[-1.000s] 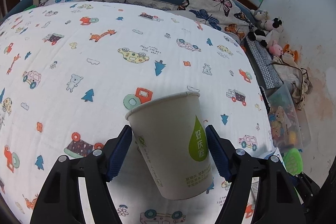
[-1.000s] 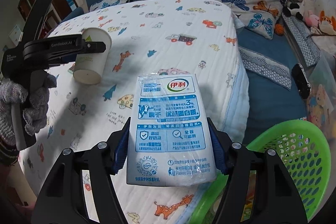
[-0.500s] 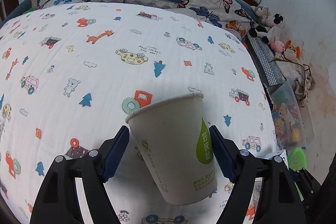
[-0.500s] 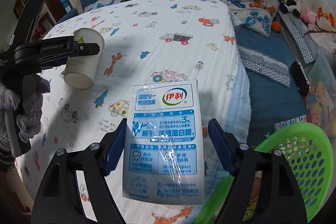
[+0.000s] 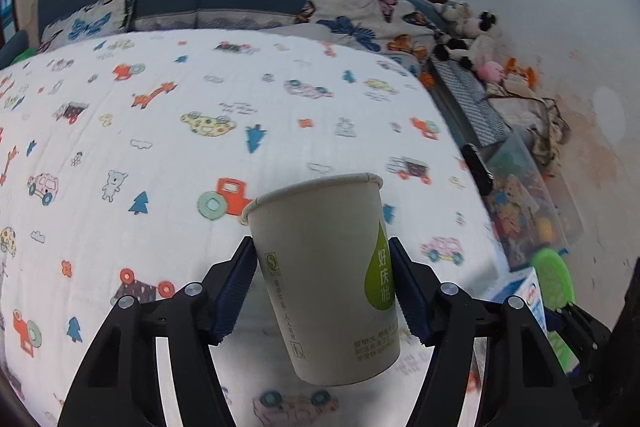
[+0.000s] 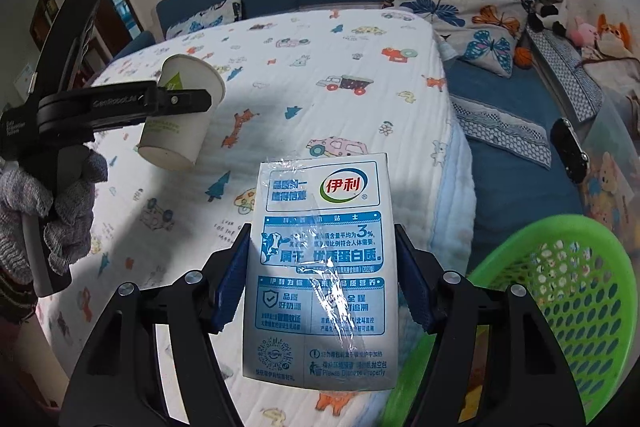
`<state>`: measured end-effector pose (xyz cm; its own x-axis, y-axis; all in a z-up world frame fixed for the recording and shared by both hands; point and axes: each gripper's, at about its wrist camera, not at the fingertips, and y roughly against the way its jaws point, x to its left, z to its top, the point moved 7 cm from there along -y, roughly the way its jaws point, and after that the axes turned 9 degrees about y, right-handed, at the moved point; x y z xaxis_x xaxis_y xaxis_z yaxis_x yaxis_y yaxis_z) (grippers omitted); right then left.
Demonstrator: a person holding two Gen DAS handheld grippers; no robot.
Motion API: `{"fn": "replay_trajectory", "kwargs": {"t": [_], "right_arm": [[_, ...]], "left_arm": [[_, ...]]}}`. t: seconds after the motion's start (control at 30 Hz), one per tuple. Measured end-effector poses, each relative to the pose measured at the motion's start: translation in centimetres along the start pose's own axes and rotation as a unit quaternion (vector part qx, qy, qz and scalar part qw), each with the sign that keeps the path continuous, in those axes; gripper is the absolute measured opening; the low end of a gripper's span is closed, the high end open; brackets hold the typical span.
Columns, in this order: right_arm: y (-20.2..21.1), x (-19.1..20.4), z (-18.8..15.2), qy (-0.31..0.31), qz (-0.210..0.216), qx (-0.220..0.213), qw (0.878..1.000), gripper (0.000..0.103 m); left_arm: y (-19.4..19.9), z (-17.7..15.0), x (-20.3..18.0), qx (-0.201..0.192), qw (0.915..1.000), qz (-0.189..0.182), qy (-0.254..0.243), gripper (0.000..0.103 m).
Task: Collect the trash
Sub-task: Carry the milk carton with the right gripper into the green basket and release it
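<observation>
Two pieces of trash are held above the bed: a paper cup [image 5: 326,279] in the closing left gripper [image 5: 322,287], a milk carton [image 6: 322,275] in the closing right gripper [image 6: 320,281]; overtightening could crush the cup before the green basket [image 6: 560,291] is reached

Matt paper cup [image 5: 326,279], glossy film-wrapped milk carton [image 6: 322,275], quilted cloth bedspread [image 5: 200,147], perforated plastic basket [image 6: 560,291]

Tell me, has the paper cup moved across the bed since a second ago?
No, hardly at all. In the right wrist view the paper cup hangs just left of the orange giraffe print on the bedsheet, as before.
</observation>
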<state>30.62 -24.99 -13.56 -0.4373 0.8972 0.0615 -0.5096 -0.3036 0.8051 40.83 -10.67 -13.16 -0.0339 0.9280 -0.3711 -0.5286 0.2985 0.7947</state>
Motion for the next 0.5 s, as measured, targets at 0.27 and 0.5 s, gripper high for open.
{"fn": "replay_trajectory", "kwargs": {"t": [0.27,0.5], "right_arm": [[3.5,-1.3,-2.1,-0.030,-0.021,-0.015,0.999,0.067],[7.3,-4.6,-5.1,-0.069,-0.065,-0.021,0.995,0.067]], "left_arm": [[3.2,-2.7,-3.1,0.005,0.9986,-0.034,-0.040,0.063],[5.4,-5.4,-6.5,0.008,0.9954,-0.063,-0.072,0.063]]}}
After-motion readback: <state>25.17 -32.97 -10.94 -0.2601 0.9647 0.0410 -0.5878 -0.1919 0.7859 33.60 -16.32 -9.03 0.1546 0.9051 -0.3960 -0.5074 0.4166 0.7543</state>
